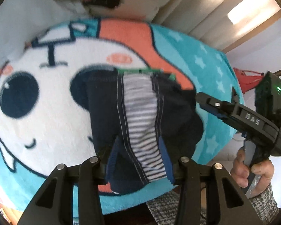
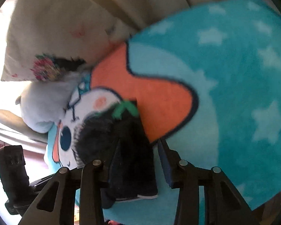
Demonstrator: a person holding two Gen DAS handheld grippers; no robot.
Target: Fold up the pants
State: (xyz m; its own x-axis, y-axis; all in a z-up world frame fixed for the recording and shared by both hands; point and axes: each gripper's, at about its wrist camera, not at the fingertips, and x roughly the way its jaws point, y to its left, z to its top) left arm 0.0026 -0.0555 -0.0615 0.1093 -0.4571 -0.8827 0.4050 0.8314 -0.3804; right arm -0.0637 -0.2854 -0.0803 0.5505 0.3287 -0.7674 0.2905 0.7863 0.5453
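Small navy pants (image 1: 106, 108) with a grey-striped lining and a green drawstring (image 1: 138, 70) lie folded lengthwise on a cartoon blanket (image 1: 52, 103). My left gripper (image 1: 139, 170) stands open over their near end, with the cloth lying loose between its fingers. In the right wrist view the same pants (image 2: 125, 140) run away from my right gripper (image 2: 136, 172). It is open too: the cloth sits by the left finger, and blanket shows in front of the right finger. From the left wrist view the right gripper (image 1: 202, 98) points at the pants' right edge.
The blanket (image 2: 234, 93) is turquoise with white stars and an orange patch. A cream pillow (image 2: 52, 28) and a pale plush toy (image 2: 43, 103) lie at its far end. A hand (image 1: 252, 170) in a knitted sleeve holds the right gripper. Beige curtains hang behind.
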